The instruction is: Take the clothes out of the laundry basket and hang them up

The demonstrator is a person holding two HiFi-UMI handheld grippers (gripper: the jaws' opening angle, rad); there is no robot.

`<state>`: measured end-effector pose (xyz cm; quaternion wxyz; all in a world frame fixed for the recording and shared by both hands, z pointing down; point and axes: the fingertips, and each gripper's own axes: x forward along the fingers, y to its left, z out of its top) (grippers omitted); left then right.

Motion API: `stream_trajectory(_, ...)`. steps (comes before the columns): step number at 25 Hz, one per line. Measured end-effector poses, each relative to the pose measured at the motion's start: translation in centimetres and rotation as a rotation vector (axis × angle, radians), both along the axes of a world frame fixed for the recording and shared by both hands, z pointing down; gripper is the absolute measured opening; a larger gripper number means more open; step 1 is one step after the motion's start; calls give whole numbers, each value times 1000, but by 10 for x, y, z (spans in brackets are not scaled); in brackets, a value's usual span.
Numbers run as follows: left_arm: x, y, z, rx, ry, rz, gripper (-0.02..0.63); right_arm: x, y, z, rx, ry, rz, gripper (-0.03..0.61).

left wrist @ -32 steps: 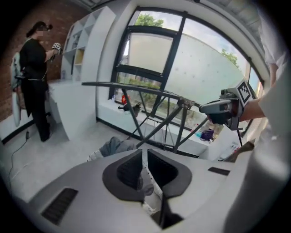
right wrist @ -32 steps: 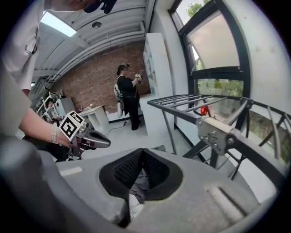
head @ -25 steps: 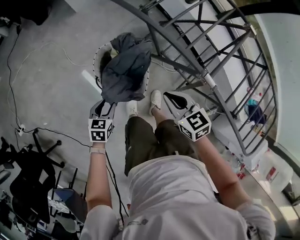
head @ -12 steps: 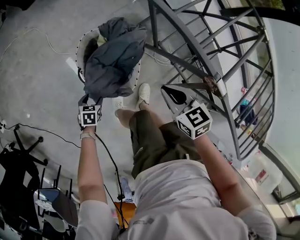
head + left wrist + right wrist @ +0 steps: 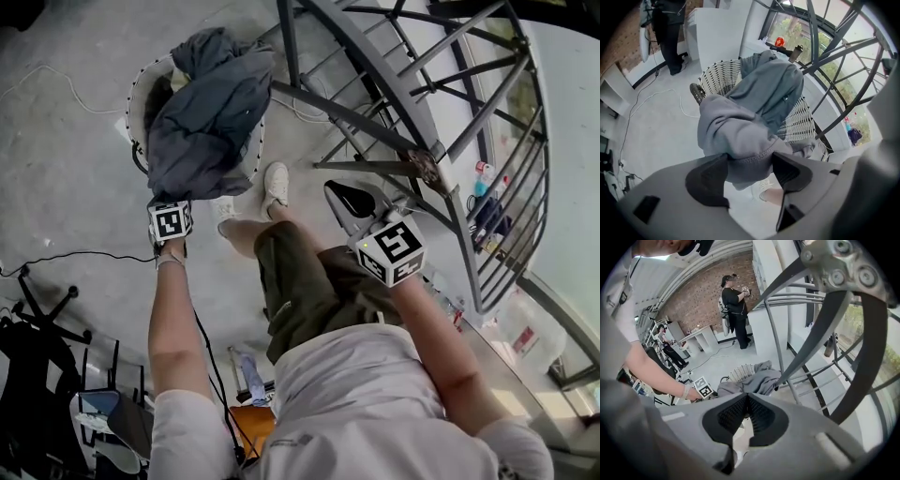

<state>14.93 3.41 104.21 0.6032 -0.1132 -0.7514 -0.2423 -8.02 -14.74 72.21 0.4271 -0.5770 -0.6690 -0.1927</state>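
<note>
A dark grey garment [image 5: 202, 112] is heaped over a white wicker laundry basket [image 5: 136, 94] on the floor and spills over its near rim. My left gripper [image 5: 167, 201] reaches the garment's lower edge. In the left gripper view its jaws [image 5: 750, 173] are opening wide, with the stitched hem of the garment [image 5: 754, 103] lying loosely between the pads. The basket [image 5: 717, 77] stands behind it. My right gripper [image 5: 349, 197] hovers shut and empty beside the railing, away from the basket; its pads [image 5: 747, 413] meet with nothing between them.
A dark metal railing [image 5: 375, 122] with slanted bars runs along the right, close to the right gripper. The person's white shoes [image 5: 275, 183] stand just in front of the basket. Cables [image 5: 56, 258] and an office chair [image 5: 37, 319] are at the left. Another person [image 5: 733, 305] stands far off.
My left gripper has moved forward to the hanging edge of the garment. The right gripper has stayed in about the same place, shut.
</note>
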Motion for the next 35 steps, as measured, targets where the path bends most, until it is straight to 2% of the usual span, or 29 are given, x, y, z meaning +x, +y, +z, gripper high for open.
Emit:
stream_trajectory(1, -2, 0, -1, -1, -4, -1, 281, -1, -2, 0, 0, 1, 11, 5)
stream_trajectory(5, -10, -4, -16, -31, -26, 58, 90, -5, -4, -6, -14, 15, 62, 5)
stream_trajectory(6, -12, -3, -22, -45, -32, 76, 79, -6, -3, -8, -19, 17, 70, 5)
stream_trajectory(11, -5, 1, -67, -57, -48, 77, 66, -4, 4, -28, -55, 11, 89, 5)
stream_trajectory(17, -10, 20, -143, -117, -144, 103, 64, -2, 12, -56, -111, -4, 116, 5)
stream_trajectory(22, -21, 37, -219, -210, -234, 128, 64, 5, 15, -83, -159, 6, 158, 5)
stream_trajectory(29, -42, 69, -328, -364, -379, 154, 63, 18, 29, -106, -238, -20, 165, 5)
stream_trajectory(35, -67, 100, -436, -542, -535, 191, 63, 25, 46, -122, -304, -61, 135, 6)
